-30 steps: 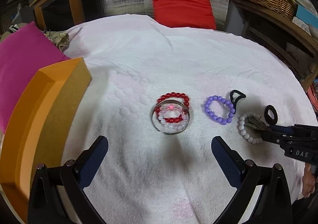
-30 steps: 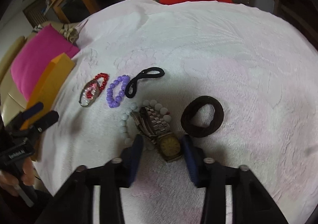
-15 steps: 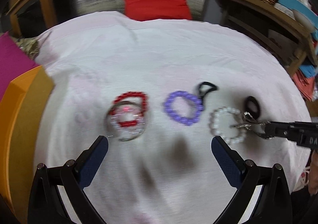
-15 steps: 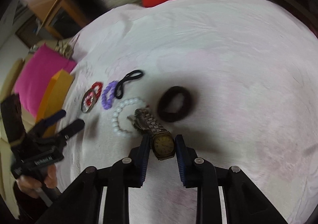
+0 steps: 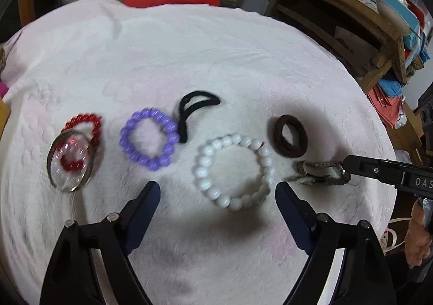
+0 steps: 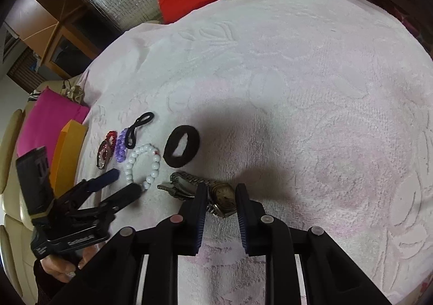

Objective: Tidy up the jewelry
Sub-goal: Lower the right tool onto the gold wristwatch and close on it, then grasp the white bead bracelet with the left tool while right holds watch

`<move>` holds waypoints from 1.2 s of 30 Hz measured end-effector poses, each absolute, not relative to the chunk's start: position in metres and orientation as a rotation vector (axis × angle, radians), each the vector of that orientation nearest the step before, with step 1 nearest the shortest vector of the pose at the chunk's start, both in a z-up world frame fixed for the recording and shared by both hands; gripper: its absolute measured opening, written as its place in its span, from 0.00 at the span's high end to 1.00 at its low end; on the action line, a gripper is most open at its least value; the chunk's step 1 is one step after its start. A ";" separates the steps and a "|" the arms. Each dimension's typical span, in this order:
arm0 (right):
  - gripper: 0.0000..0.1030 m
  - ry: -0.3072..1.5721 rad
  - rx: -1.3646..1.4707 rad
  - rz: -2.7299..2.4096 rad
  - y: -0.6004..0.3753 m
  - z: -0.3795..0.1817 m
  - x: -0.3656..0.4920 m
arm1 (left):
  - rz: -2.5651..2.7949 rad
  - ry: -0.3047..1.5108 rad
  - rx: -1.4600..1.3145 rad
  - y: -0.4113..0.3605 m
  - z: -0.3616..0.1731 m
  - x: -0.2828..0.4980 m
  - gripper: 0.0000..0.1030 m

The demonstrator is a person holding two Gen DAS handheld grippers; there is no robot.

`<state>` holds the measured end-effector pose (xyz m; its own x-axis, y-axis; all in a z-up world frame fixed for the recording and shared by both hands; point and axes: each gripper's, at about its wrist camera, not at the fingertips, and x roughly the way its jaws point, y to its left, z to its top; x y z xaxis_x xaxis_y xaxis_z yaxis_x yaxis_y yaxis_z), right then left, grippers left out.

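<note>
The right tongs (image 6: 219,198) squeeze the gold watch (image 6: 222,195) on the white towel (image 6: 297,102). The left tongs (image 5: 216,202) are spread wide, just over the white bead bracelet (image 5: 232,171). The purple bracelet (image 5: 149,140) lies beside it.

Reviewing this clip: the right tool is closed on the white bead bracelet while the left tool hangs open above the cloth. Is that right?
Not quite. The right tool is closed on the gold-faced wristwatch, not the white bead bracelet, which lies free on the cloth; the right wrist view shows this. The left tool does hang open above the cloth.
</note>
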<state>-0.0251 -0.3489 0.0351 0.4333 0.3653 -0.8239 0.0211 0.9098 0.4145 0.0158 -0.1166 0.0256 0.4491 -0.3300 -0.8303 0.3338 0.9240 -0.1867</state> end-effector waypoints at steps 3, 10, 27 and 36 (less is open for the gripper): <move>0.77 1.121 0.415 0.229 -0.352 0.034 -0.026 | -0.424 1.013 0.018 -0.122 0.024 0.018 0.26; 0.35 1.114 0.414 0.228 -0.348 0.037 -0.026 | -0.423 0.955 0.119 -0.130 0.023 0.014 0.66; 0.47 1.064 -0.060 0.263 -0.275 0.028 -0.040 | -0.457 0.955 0.073 -0.071 0.042 -0.016 0.91; 0.78 1.078 -0.045 0.380 -0.253 0.033 -0.046 | -0.408 0.905 0.063 -0.039 0.057 -0.030 0.91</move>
